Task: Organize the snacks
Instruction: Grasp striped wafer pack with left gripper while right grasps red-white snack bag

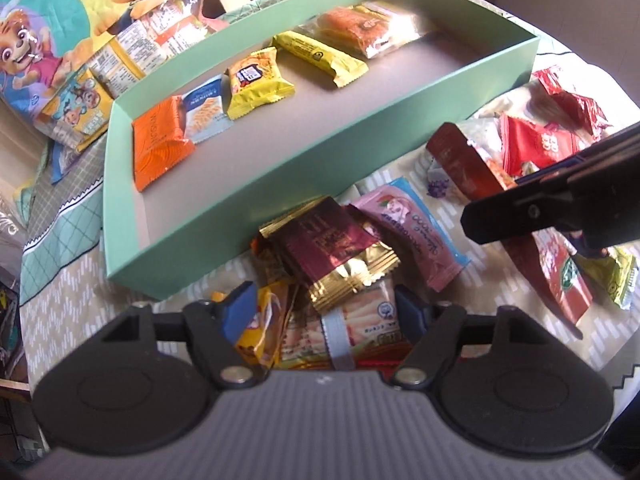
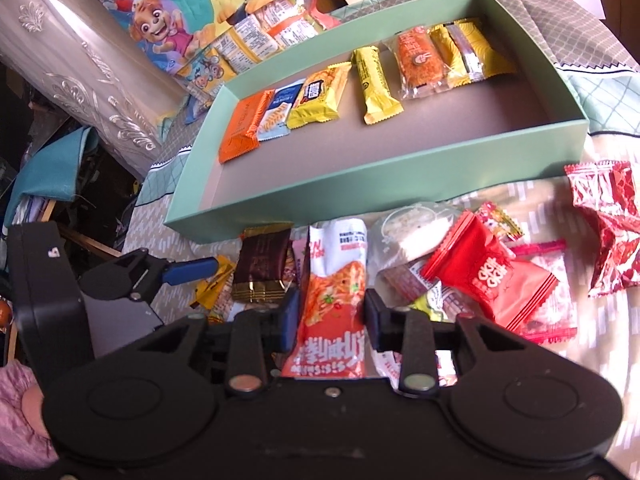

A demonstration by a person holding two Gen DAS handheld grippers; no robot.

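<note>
A shallow green box (image 1: 280,196) (image 2: 360,192) lies on the patterned cloth with several snacks in a row along its far wall, from an orange packet (image 1: 160,144) to a clear-wrapped orange cake (image 1: 360,28). In front of it lies a loose pile. My left gripper (image 1: 326,308) hangs over the pile, open, its pads either side of a pink wafer-stick packet (image 1: 360,324) with a maroon-and-gold packet (image 1: 332,248) lying on top. My right gripper (image 2: 332,316) is shut on a long orange-and-white noodle snack packet (image 2: 332,292), one pad on each side.
More packets lie to the right: a red one (image 2: 492,276), a pink one (image 1: 416,232) and red-and-white ones (image 2: 608,216). A cartoon-print bag (image 2: 192,4) and label-covered packets (image 1: 136,44) sit behind the box. A silver embossed case (image 2: 80,80) stands left, beyond the cloth's edge.
</note>
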